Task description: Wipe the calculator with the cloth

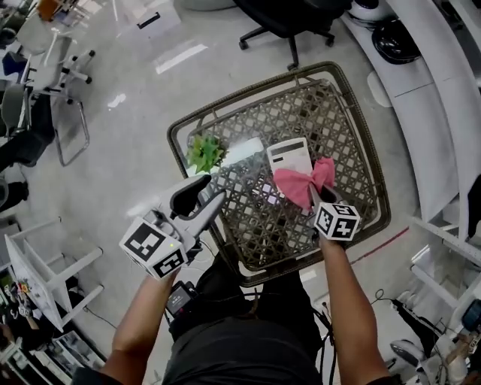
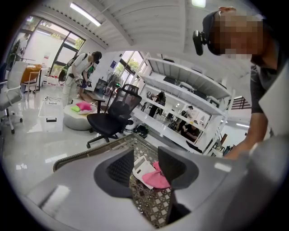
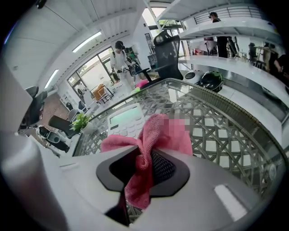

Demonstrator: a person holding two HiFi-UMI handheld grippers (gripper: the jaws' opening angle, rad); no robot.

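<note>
A white calculator (image 1: 290,158) lies flat on the glass-topped wicker table (image 1: 353,113), and its near end is covered by a pink cloth (image 1: 303,183). My right gripper (image 1: 319,197) is shut on that cloth; in the right gripper view the cloth (image 3: 146,149) bunches between the jaws and spreads over the calculator (image 3: 125,121). My left gripper (image 1: 204,197) hovers over the table's left part, jaws open and empty. In the left gripper view the calculator (image 2: 142,168) and the cloth (image 2: 156,179) show through the gap between the jaws.
A small green plant (image 1: 205,153) stands on the table left of the calculator, beside a white card (image 1: 242,153). A black office chair (image 1: 289,19) stands beyond the table. White shelving (image 1: 421,90) runs along the right. People stand far off in the gripper views.
</note>
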